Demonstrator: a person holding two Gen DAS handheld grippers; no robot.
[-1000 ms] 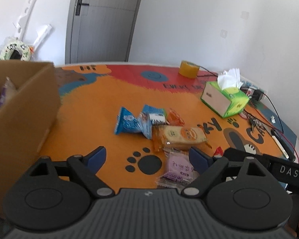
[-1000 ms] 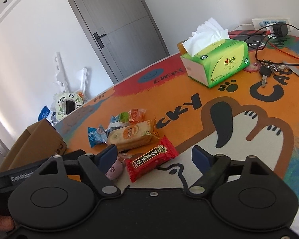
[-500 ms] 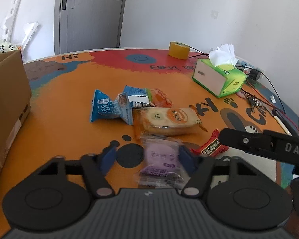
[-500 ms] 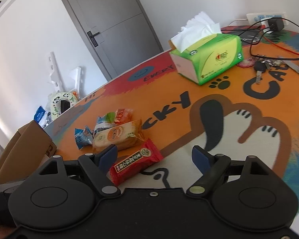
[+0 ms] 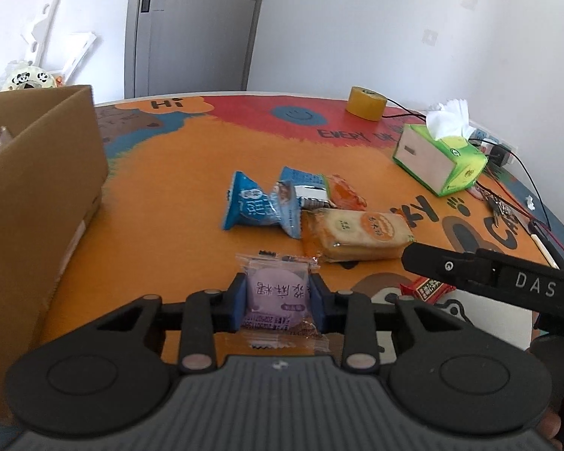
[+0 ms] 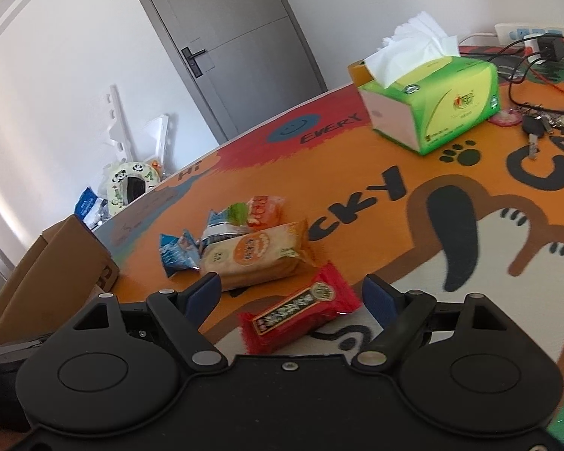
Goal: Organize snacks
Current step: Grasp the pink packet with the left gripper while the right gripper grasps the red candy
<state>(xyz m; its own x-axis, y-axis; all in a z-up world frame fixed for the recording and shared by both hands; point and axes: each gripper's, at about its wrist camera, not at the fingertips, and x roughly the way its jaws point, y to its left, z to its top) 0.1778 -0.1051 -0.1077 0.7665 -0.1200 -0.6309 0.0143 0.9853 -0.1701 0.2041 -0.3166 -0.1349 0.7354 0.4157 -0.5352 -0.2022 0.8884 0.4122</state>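
My left gripper point(image 5: 278, 302) is shut on a purple snack packet point(image 5: 276, 293) and holds it just above the orange table mat. Ahead lie a blue packet point(image 5: 250, 206), a cracker pack point(image 5: 357, 231) and an orange packet point(image 5: 344, 195). A cardboard box point(image 5: 37, 188) stands at the left. My right gripper point(image 6: 291, 297) is open, its fingers on either side of a red snack bar point(image 6: 300, 312) on the mat. The cracker pack point(image 6: 253, 255) and blue packet point(image 6: 176, 253) lie beyond it. The right gripper's body shows in the left wrist view point(image 5: 500, 278).
A green tissue box point(image 6: 432, 105) stands at the far right, with keys point(image 6: 537, 127) and cables behind it. A roll of yellow tape point(image 5: 366, 103) sits at the mat's far edge. The cardboard box point(image 6: 49, 274) shows at the left of the right wrist view.
My left gripper has closed on the purple packet and lifted it slightly. My right gripper has moved closer to the red snack bar, which now lies between its fingers.
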